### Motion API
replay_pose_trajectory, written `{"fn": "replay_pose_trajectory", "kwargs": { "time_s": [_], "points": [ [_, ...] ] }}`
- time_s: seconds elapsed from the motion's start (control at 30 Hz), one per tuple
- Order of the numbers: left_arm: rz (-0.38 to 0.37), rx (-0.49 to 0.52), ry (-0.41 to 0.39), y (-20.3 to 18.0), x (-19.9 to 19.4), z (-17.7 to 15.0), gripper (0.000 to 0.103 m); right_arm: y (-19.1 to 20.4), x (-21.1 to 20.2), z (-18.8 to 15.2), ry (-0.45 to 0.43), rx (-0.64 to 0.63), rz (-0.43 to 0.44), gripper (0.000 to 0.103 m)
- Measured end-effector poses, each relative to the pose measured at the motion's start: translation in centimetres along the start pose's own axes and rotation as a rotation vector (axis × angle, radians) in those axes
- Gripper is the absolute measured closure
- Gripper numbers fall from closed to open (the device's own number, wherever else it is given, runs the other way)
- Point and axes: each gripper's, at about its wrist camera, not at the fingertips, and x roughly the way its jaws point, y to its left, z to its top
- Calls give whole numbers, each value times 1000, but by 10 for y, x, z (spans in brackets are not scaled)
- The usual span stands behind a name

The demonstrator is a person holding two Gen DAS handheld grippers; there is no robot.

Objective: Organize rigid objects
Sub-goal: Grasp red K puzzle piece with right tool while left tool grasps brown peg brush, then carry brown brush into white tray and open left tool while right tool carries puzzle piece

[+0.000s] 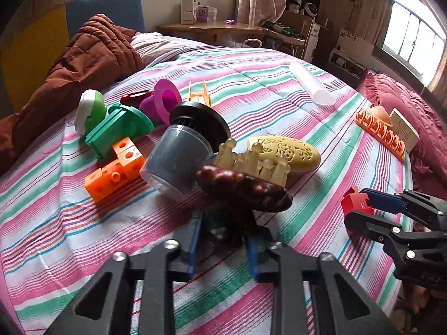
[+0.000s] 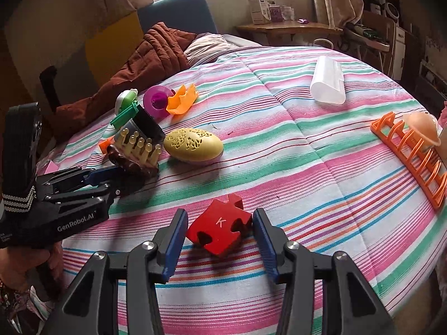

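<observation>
My left gripper is shut on a dark brown brush-like piece with pale yellow pegs, held by the toy pile. The same piece shows in the right wrist view. My right gripper is open with its jaws on either side of a red puzzle block marked K lying on the striped bedspread; the right pad is at the block's edge. That block and gripper show in the left wrist view.
A pile lies ahead of the left gripper: grey cup with black lid, orange cubes, green piece, magenta spool, yellow oval. An orange rack and a clear tube lie to the right.
</observation>
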Motion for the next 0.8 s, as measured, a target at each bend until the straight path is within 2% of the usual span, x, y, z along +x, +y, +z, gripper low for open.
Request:
{"fn": "replay_pose_trajectory", "kwargs": {
  "time_s": [0.17,0.37,0.57,0.67,0.8],
  "points": [
    [-26,-28,24,3,-10,-5,80,1,-1,0,2,1,-8,54],
    [-41,-133,27,21,-39,-22,80,5,-4,-1,9,20,-15,55],
    [-54,-204,2,41,-74,-43,80,28,-7,-6,18,-13,-1,55],
    [-37,-240,-5,54,-92,-56,80,46,-9,-7,13,-42,7,55],
    [25,-305,-10,75,-117,-74,80,72,-12,-7,7,-75,42,55]
  ]
}}
